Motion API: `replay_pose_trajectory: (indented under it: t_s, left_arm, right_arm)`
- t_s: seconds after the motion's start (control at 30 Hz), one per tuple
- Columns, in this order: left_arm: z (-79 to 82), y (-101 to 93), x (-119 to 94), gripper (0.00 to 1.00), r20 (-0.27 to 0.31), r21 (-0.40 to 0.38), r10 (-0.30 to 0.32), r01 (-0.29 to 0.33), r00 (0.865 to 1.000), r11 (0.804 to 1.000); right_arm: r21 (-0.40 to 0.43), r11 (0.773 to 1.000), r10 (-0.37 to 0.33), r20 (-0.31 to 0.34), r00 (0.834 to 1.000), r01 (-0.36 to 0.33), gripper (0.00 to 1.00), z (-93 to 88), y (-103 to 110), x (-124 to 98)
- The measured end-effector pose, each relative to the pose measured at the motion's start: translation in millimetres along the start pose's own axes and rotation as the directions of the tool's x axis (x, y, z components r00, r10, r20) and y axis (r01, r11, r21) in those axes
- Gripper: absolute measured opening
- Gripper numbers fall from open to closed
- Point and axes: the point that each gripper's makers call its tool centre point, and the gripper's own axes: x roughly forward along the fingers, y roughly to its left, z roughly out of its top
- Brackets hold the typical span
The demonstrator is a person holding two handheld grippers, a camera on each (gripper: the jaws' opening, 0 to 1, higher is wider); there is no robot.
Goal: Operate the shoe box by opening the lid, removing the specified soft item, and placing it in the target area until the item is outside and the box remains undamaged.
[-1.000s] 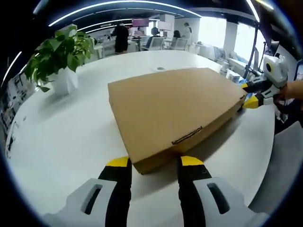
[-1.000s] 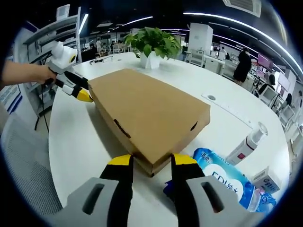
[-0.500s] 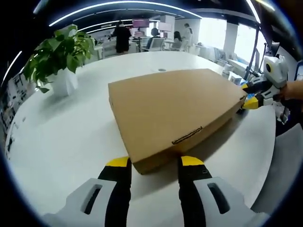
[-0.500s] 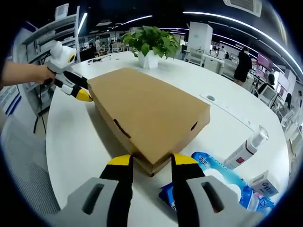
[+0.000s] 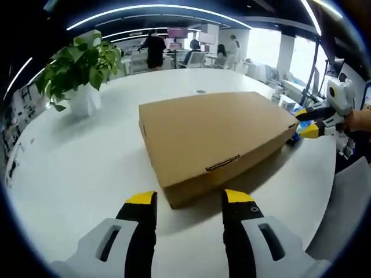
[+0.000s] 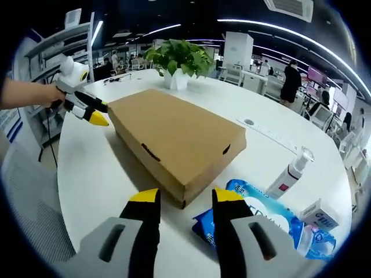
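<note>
Shoe box [image 5: 217,139] sat shut on white table [image 5: 75,168], lid not yet opened. Left gripper [image 5: 190,200] & right gripper [image 6: 179,197] hovered at opposite corners, jaws apart, holding nothing. Likely next: catch lid edge, lift gently w/o tearing cardboard.

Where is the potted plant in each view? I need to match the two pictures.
Left gripper view: potted plant at upper left, beyond the shoe box.
Right gripper view: potted plant at top centre, behind the box's far end.
Shared landmark: the closed shoe box on the white table.
</note>
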Motion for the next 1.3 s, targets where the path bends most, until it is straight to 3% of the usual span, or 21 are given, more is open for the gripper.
replay_pose_trajectory:
  t_s: [0.43,0.7,1.03,1.3]
  left_arm:
    - [5.5,-23.1,-51,0.48,0.092,-0.014,0.006,-0.005,0.996,1.000]
    - [3.1,-47.0,-80,0.54,0.122,-0.008,-0.009,0.010,0.992,1.000]
    - [0.8,-81.5,-115,0.61,0.155,-0.007,-0.011,0.012,0.988,1.000]
    - [2.3,-96.1,-140,0.77,0.200,-0.029,0.016,-0.010,0.980,1.000]
  right_arm:
    - [0.044,0.993,-0.112,0.057,0.992,0.109,0.40,-13.8,-19,-71]
    - [0.095,0.979,-0.186,0.060,0.981,0.180,0.46,-29.6,-27,-117]
    - [0.127,0.961,-0.251,0.039,0.967,0.244,0.55,-47.4,-22,-161]
    - [0.156,0.953,-0.271,0.046,0.962,0.261,0.67,-56.0,-13,-189]
